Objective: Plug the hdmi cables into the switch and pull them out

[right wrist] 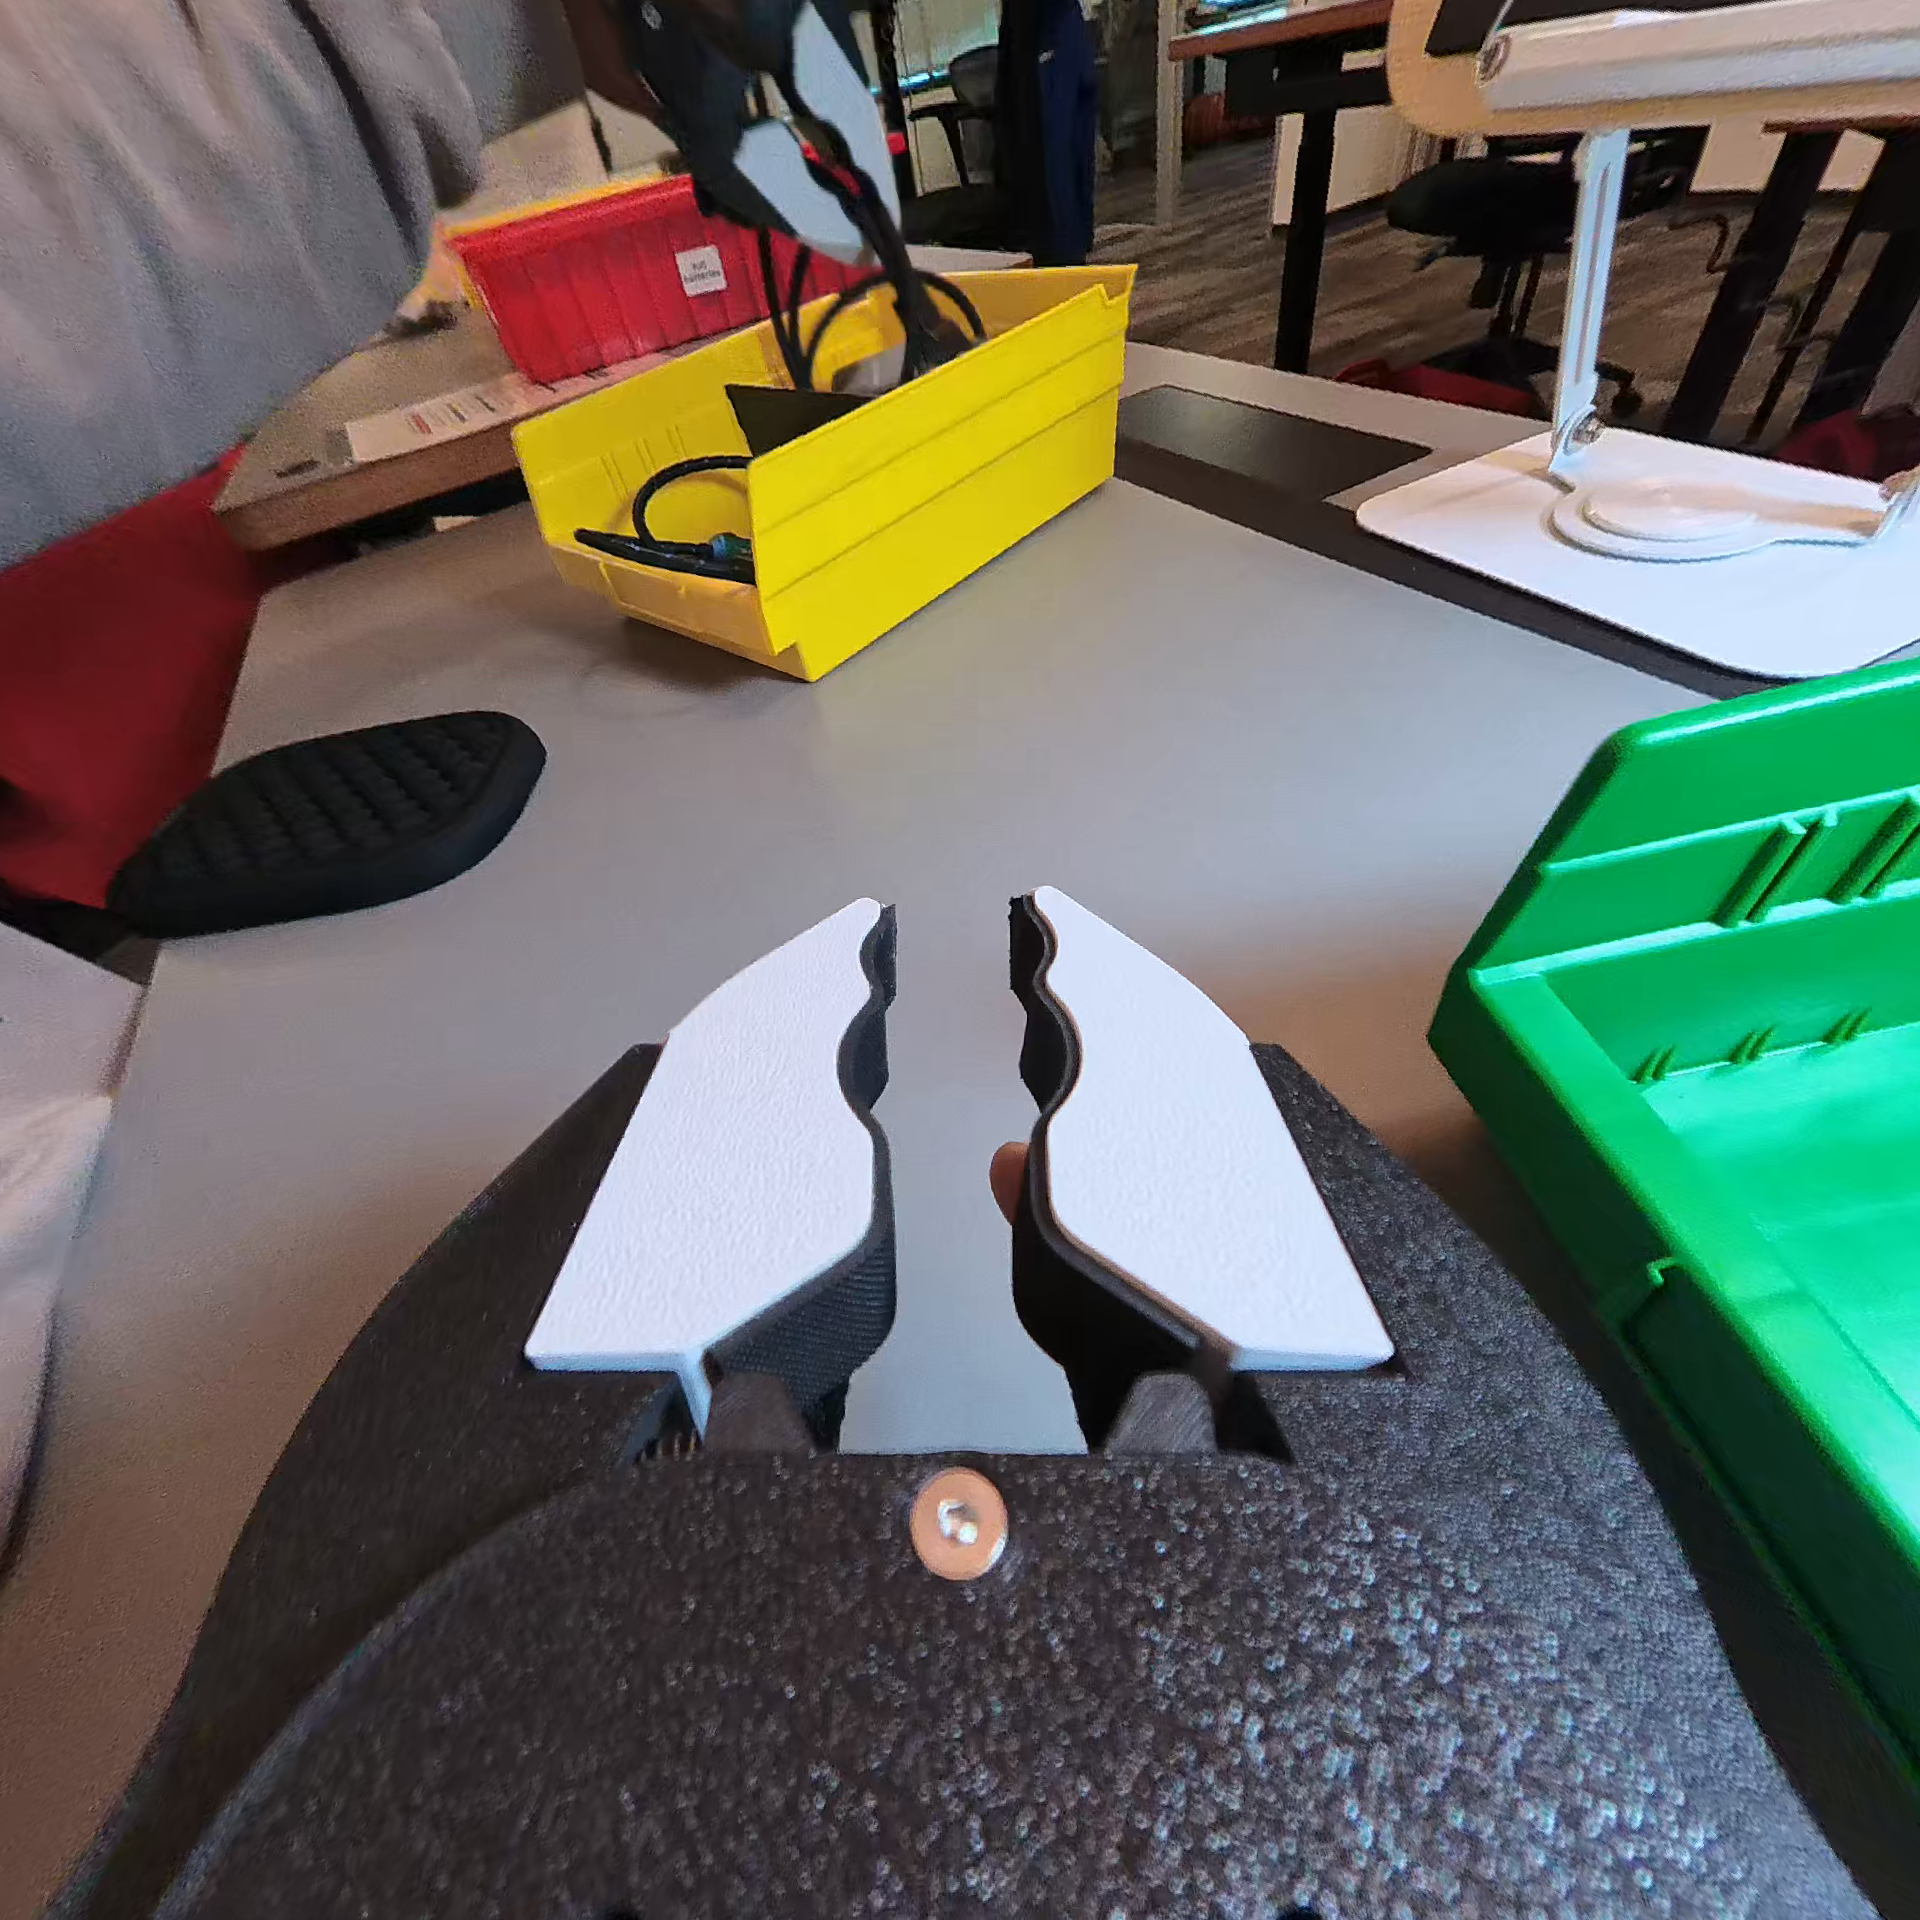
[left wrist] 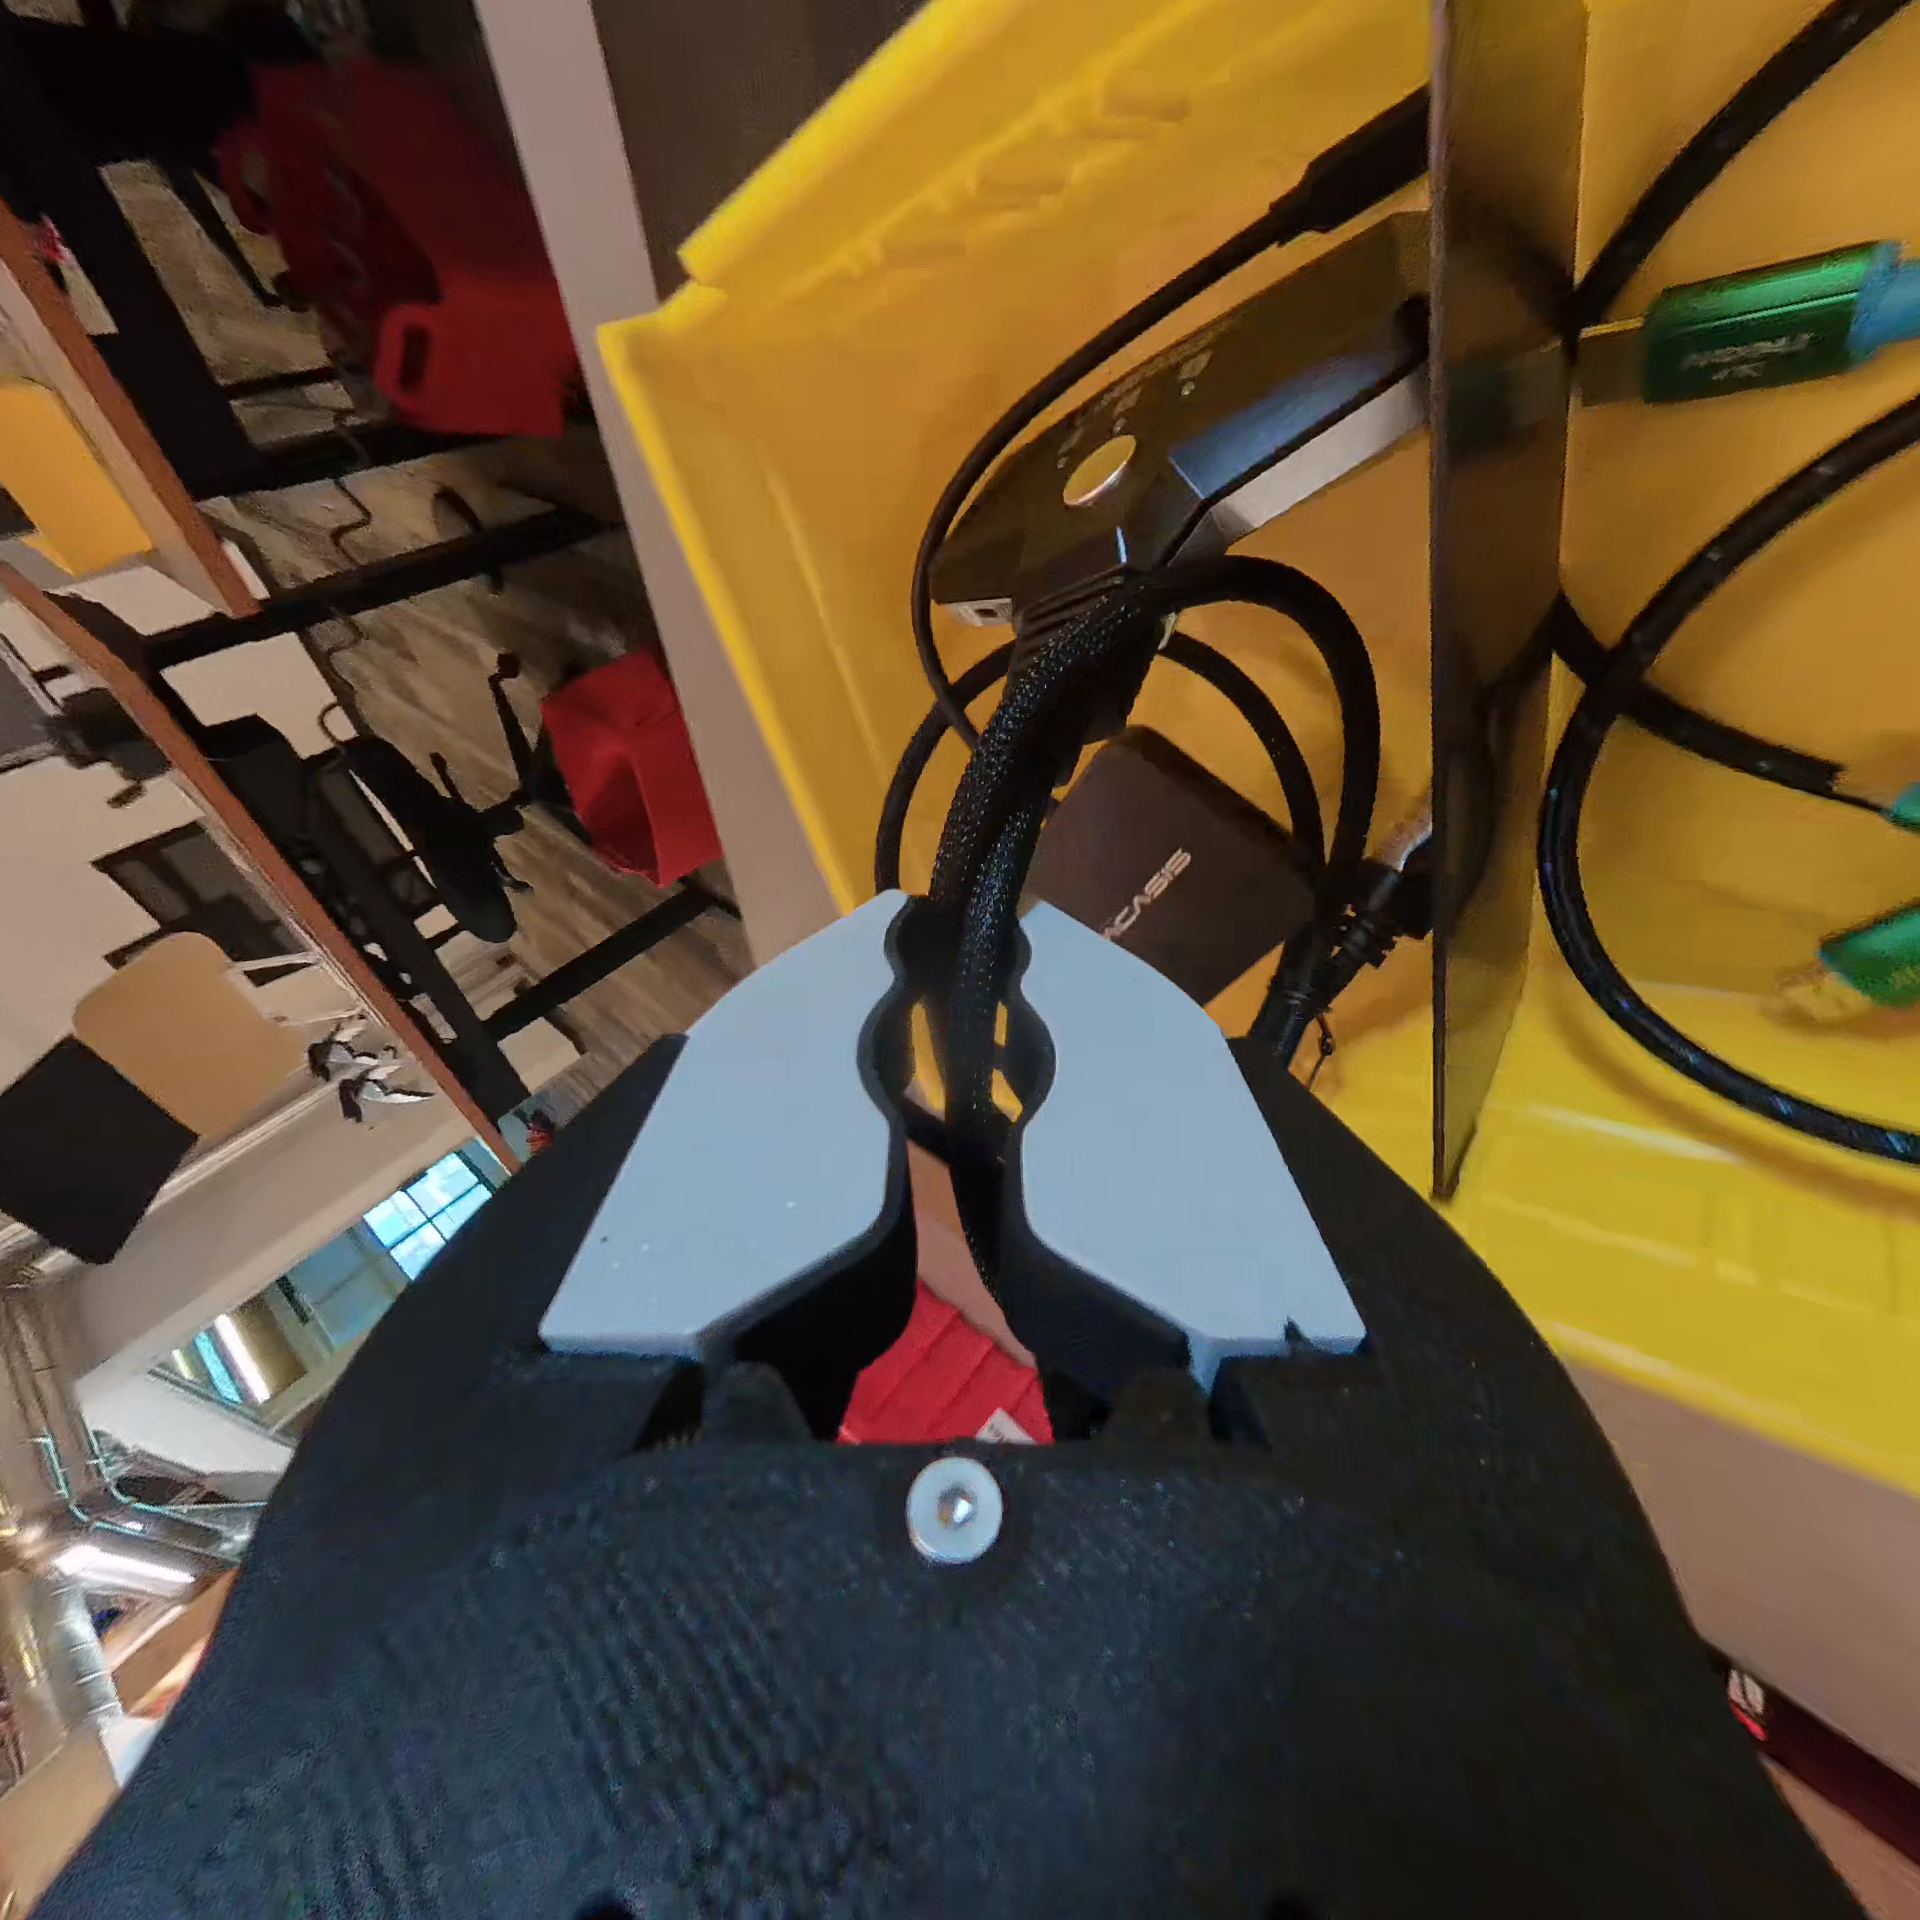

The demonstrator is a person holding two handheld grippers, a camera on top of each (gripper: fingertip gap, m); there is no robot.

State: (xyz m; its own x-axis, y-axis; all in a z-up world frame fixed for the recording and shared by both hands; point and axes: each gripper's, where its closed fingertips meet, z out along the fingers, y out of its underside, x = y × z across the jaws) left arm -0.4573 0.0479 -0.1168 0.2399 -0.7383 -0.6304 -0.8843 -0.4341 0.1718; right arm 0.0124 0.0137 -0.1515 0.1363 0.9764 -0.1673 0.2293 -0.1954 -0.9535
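Observation:
In the left wrist view my left gripper [left wrist: 961, 940] is shut on a black braided cable [left wrist: 1023, 769] that runs up to the dark HDMI switch [left wrist: 1174, 457], which hangs above the yellow bin [left wrist: 1039, 208]. A silver plug [left wrist: 1278, 442] sits on the switch. Green-ended HDMI cables [left wrist: 1756, 327] lie beyond a dark divider [left wrist: 1496, 582]. In the right wrist view my right gripper [right wrist: 951, 914] is open and empty, low over the grey table [right wrist: 1039, 727]. The left gripper [right wrist: 821, 177] shows far off above the yellow bin [right wrist: 914, 488], with cables hanging from it.
A green bin [right wrist: 1714, 1039] stands close on the right. A black textured pad [right wrist: 332, 810] lies at the left. A red bin [right wrist: 613, 281] is behind the yellow one. A white stand base [right wrist: 1662, 540] sits at the far right. A dark box [left wrist: 1164, 862] lies in the yellow bin. Spacing between my two grippers at the tips: around 50 cm.

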